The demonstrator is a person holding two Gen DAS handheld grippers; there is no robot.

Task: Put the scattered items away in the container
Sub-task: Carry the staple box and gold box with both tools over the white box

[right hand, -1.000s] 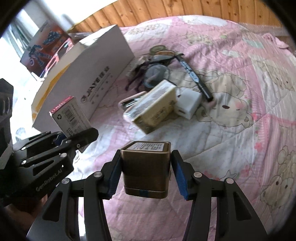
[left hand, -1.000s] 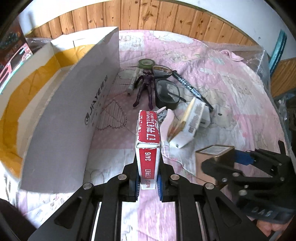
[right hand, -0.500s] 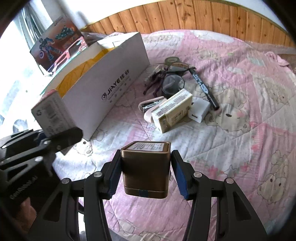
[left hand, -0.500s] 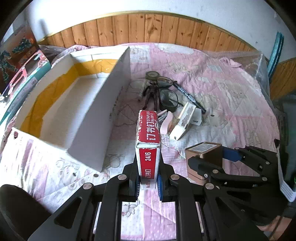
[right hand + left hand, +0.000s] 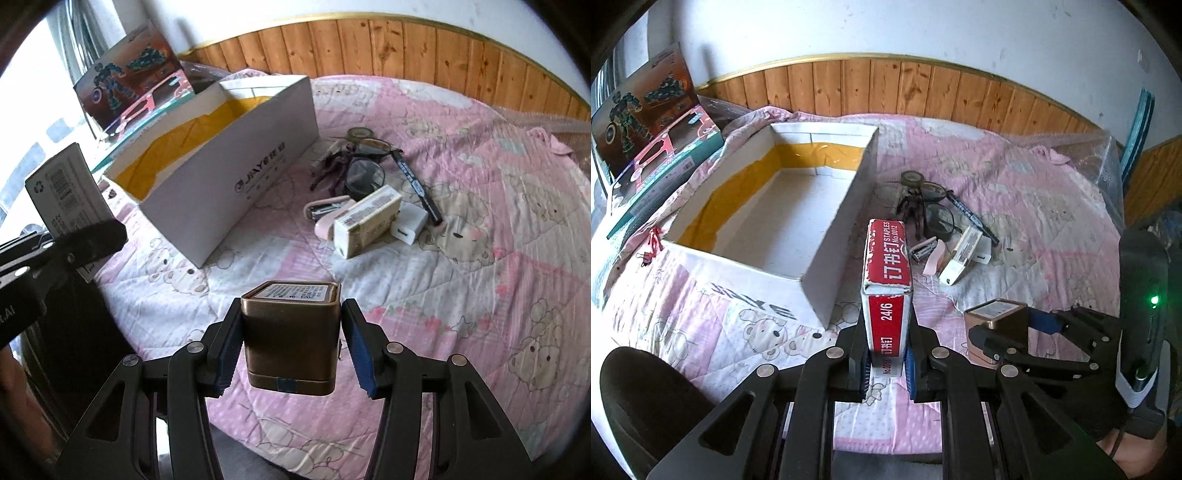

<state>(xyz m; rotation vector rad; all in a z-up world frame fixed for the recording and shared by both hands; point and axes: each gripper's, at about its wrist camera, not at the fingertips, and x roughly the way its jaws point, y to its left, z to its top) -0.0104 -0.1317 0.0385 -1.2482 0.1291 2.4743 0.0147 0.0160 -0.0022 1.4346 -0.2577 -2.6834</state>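
Observation:
My left gripper [image 5: 886,373] is shut on a red staples box [image 5: 887,273], held upright above the pink bedspread, just right of the white cardboard box [image 5: 838,266]. My right gripper [image 5: 291,354] is shut on a bronze square tin [image 5: 291,332], lifted above the bed. In the left wrist view that tin [image 5: 993,325] hangs to the right of the staples box. The cardboard box [image 5: 236,192] is open-topped and its floor shows nothing inside. Scattered beyond lie a cream carton [image 5: 365,225], a white charger [image 5: 410,223], a pink stapler [image 5: 325,218], a black marker [image 5: 417,188], glasses [image 5: 364,177] and a purple figure [image 5: 332,166].
A tape roll [image 5: 360,132] lies behind the pile. A toy package [image 5: 646,122] leans at the bed's left side. Wooden wall panelling [image 5: 923,92] runs behind the bed. Clear plastic wrap [image 5: 1086,155] lies at the far right. A small red clip [image 5: 652,243] rests left of the box.
Both grippers have risen and pulled back from the pile with their loads. The cardboard box's inside has come into full view from the left wrist.

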